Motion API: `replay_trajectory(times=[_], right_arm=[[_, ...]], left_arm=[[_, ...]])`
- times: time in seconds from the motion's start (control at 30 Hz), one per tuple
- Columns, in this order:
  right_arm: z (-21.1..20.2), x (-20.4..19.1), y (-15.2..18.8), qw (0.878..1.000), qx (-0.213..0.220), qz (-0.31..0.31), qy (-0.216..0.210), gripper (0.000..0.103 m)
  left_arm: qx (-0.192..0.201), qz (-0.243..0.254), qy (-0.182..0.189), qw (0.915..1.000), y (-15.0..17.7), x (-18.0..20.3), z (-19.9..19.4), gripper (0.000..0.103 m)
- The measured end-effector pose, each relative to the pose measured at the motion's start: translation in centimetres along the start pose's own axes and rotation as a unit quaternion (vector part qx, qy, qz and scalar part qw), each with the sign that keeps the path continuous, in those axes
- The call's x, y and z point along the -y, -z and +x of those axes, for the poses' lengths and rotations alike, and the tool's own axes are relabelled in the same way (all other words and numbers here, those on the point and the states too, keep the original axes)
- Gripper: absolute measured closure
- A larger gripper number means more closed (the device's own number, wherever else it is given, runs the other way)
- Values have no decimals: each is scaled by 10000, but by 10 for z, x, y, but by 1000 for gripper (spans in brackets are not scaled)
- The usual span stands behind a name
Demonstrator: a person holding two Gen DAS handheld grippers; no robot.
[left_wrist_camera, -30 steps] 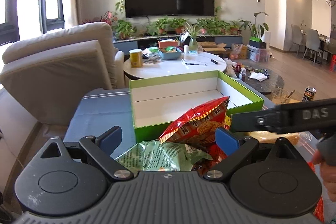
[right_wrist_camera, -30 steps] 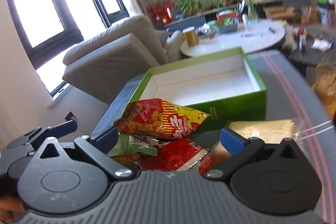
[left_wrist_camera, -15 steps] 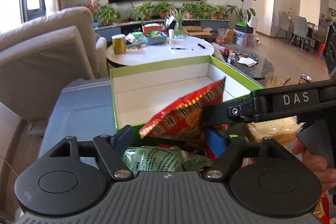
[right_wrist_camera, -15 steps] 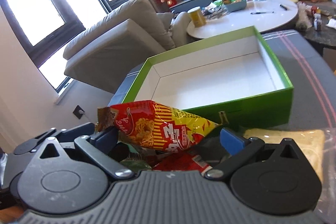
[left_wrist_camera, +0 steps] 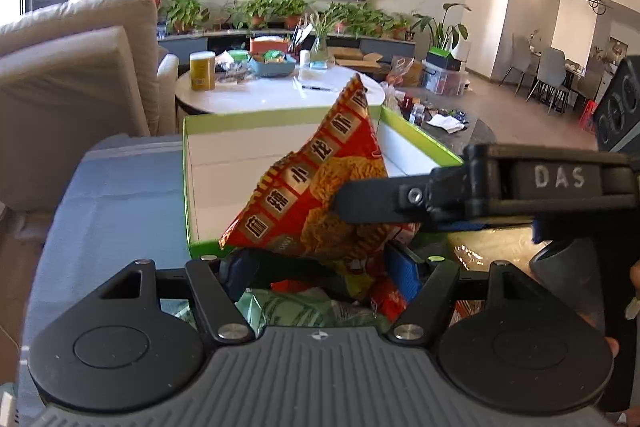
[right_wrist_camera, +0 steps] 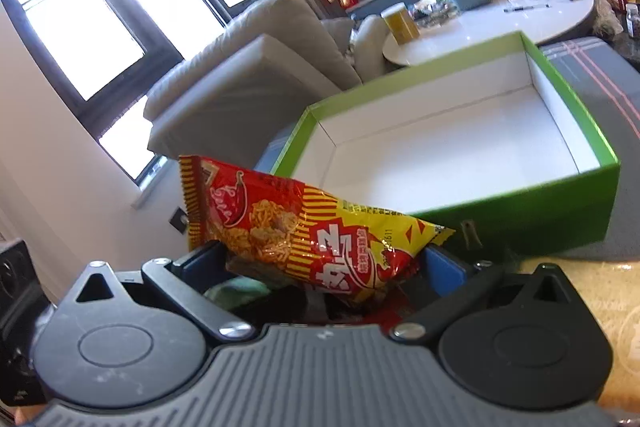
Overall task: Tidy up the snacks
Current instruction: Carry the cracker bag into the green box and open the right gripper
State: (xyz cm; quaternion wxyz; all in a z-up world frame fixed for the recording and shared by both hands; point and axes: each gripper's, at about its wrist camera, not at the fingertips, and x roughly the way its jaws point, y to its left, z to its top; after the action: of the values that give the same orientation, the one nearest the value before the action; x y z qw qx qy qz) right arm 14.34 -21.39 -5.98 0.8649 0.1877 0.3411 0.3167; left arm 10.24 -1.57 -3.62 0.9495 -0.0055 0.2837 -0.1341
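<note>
My right gripper [right_wrist_camera: 322,263] is shut on a red and yellow snack bag [right_wrist_camera: 296,231] and holds it lifted, just short of the near left corner of the green box [right_wrist_camera: 532,219]. The box has a white inside with nothing in it. In the left wrist view the same bag [left_wrist_camera: 320,191] hangs in front of the box [left_wrist_camera: 420,135], with the right gripper's black finger [left_wrist_camera: 380,199] pinching it. My left gripper [left_wrist_camera: 320,267] is open above a green snack bag [left_wrist_camera: 296,311] and red packets [left_wrist_camera: 386,299].
A clear pack of pale food [left_wrist_camera: 492,247] lies right of the pile on the grey-blue cloth [left_wrist_camera: 112,211]. A beige sofa [left_wrist_camera: 72,83] stands at the left. A round white table [left_wrist_camera: 280,91] with clutter stands behind the box.
The right gripper has lifted the red and yellow snack bag off the pile and up toward the box. The left gripper has stayed open over the green bag.
</note>
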Motion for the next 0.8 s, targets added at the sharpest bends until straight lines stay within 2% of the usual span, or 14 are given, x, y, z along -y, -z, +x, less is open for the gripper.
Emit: replay_trajectory(times=[0.13,0.27,0.37,0.47,0.57,0.8], right_arm=[[-14,-12,-9,9993,314,-182,-48,10],[-15,-24,-27,9977,473,-456,189,10],[-15,-26,-36,9960,580,-632,256,10],[-7,-21,-44,9963,558,-625,196,10],[13,-12,-52,9987,298,-416,29,10],[29,4,-57,9994,208,-186,203,10]], left_arm=[[173,162,-35,9997,-13,5,-4,37],[365,322,-110,9988,-30,12,-5,37],[440,340,-30,9984,-40,13,-4,37],[339,212,-26,9992,-50,7,12,37],[108,166,-309,9993,-54,-1,35,36],[-182,8,-547,9983,-42,-17,54,37]])
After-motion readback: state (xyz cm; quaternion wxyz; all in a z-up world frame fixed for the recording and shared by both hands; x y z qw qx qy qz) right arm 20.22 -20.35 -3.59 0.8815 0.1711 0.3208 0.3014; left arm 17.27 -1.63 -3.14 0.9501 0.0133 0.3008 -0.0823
